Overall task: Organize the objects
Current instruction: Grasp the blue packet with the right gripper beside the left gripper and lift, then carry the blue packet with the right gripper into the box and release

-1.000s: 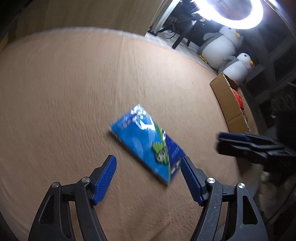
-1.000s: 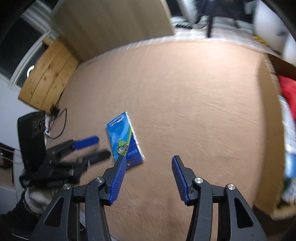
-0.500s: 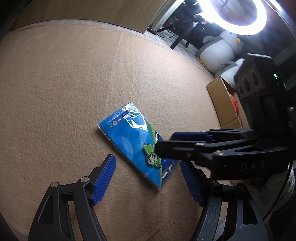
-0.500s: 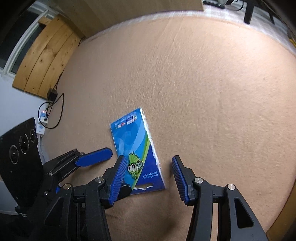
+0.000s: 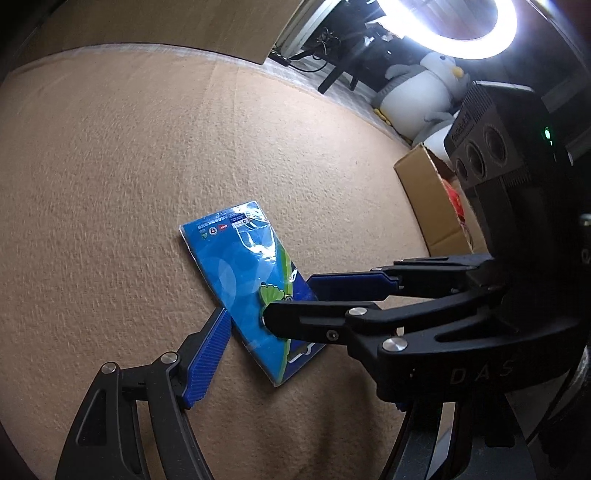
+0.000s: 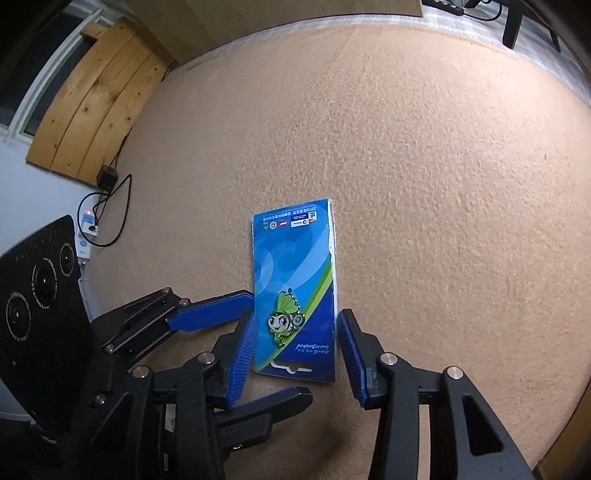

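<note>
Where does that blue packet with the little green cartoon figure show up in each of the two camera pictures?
Left wrist view: the blue packet lies just below centre, slanted, its near end under the right gripper.
Right wrist view: the packet lies centre-low, lengthwise between that gripper's open jaws.
Shared landmark: the tan carpet.

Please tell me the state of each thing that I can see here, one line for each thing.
blue packet: lying flat on the tan cloth, face up, not lifted.
right gripper: open, fingers either side of the packet's near end.
left gripper: open, beside the packet; one finger hidden.
cardboard box: open, red items inside.
ring light: switched on.
</note>
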{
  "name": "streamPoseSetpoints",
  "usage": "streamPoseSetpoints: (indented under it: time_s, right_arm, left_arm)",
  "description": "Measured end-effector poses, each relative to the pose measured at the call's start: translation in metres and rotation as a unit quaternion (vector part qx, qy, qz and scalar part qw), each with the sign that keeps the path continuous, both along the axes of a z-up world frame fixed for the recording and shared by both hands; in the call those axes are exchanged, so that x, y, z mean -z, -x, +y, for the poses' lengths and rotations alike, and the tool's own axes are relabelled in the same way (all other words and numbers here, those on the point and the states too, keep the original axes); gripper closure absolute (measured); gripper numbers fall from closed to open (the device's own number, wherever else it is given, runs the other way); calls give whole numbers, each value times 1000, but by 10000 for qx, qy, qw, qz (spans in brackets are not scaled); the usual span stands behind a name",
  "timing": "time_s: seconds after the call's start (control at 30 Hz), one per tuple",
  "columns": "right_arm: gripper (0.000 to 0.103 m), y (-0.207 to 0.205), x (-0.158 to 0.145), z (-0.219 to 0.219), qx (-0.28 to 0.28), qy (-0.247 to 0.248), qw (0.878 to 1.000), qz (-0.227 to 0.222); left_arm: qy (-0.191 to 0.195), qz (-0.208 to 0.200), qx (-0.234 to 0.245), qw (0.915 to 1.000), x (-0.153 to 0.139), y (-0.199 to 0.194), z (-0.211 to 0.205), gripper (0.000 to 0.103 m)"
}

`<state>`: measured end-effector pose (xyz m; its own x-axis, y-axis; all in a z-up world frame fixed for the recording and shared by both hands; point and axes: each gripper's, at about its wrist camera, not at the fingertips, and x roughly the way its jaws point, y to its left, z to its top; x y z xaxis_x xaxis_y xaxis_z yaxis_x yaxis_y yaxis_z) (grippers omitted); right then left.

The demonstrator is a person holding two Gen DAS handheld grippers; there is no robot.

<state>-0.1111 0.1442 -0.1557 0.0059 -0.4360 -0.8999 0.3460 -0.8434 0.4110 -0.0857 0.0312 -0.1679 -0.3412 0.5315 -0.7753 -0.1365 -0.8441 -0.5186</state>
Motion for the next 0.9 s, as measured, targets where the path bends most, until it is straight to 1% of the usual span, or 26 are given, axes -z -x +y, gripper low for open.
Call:
streamPoseSetpoints:
  time_s: [0.07,0.2,0.3,0.4,0.53,0.73,0.9]
  right_arm:
    - [63,0,0,-1,14,-14,10000,53]
    - [70,-2,1,-3,38,-146,9997,173]
    - [71,-4,-1,0,92,-93,9997,226]
    - [72,-6,-4,4,110,-100,9994,327]
    - [73,-10,-7,6,163,-107,9988,445]
    - [73,-15,-18,19,315,-3,9979,561]
    - [73,-20,-34,46,565,46,9957,734]
  left_arm:
    - [-15,13,-3,10000,0,-1,-1,28]
    - [13,64,31,10000,-1,-4,-1,28]
    - [-28,98,38,9999,-4,-6,-3,28]
    - [109,193,76,9997,-8,-8,1,28]
    - [148,246,135,9995,-13,-11,5,28]
    - [238,451,290,9983,-33,-7,22,28]
    - [270,641,566,9960,-52,1,48,28]
